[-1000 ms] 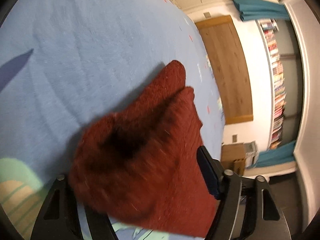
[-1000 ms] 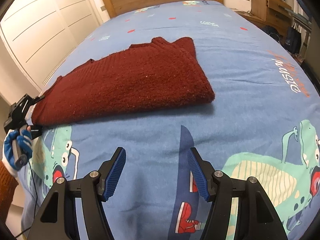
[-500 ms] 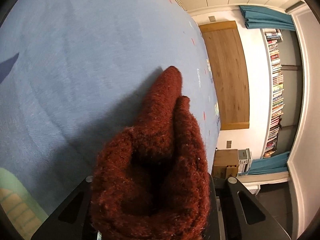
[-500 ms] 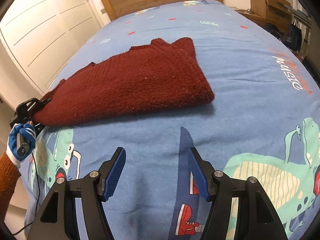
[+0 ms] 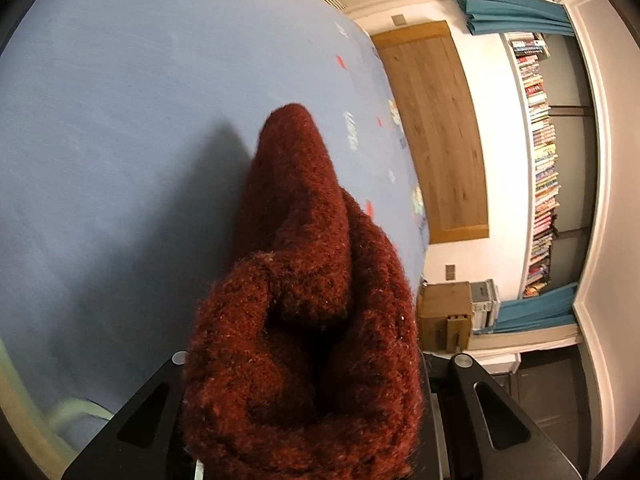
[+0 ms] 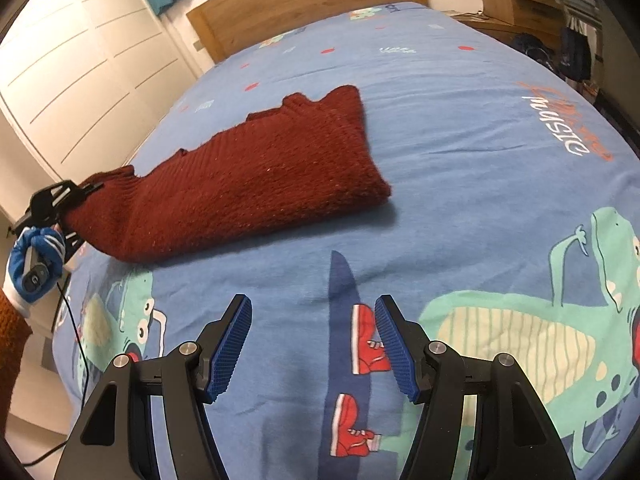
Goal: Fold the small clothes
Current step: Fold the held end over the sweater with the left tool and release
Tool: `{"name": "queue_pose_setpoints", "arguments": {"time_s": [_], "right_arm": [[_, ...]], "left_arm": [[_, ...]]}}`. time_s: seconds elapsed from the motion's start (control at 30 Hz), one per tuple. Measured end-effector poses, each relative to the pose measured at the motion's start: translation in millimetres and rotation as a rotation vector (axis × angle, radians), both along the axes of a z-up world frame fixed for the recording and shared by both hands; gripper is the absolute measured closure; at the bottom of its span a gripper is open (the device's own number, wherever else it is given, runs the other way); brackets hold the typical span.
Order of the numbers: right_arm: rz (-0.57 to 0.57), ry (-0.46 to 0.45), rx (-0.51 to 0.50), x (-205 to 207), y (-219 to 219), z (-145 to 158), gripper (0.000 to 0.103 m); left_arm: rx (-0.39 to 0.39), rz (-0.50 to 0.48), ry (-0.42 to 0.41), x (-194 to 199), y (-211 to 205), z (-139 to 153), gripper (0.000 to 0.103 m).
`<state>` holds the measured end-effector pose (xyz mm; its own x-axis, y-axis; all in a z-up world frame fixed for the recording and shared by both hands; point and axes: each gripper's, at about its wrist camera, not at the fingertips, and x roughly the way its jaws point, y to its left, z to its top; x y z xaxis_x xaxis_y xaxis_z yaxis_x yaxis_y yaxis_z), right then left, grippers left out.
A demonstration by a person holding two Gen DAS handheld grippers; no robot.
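A dark red knitted sweater lies folded lengthwise on the blue bed cover. My left gripper is shut on the sweater's near left end and lifts it a little off the bed. In the left wrist view the bunched red knit fills the space between the jaws and hides the fingertips. My right gripper is open and empty, above the bed cover in front of the sweater, well apart from it.
The bed cover carries dinosaur prints and red shoe prints. A wooden headboard stands at the far end. White wardrobe doors are on the left. A bookshelf and wooden boxes stand past the bed.
My left gripper has closed on the sweater's end and raised it, bunching the knit between the jaws. The right gripper stays open and has drawn back slightly.
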<state>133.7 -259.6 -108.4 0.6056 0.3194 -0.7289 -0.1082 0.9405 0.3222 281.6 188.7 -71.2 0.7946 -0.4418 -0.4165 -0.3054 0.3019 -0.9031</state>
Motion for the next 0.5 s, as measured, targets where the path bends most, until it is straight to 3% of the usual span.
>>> {"name": "queue_pose_setpoints", "arguments": {"time_s": [0.27,0.5], "right_arm": [[-0.035,-0.027,0.034,-6.8,-25.3,6.5,0.037],[-0.072,-0.047,0.061,-11.8,-49.0,11.3,0.037]], "left_arm": [[-0.106,-0.064,-0.061,31.7,-51.0,17.8,0.085],[-0.155,-0.19,-0.1,64.0,-117.8,24.5,0.085]]}}
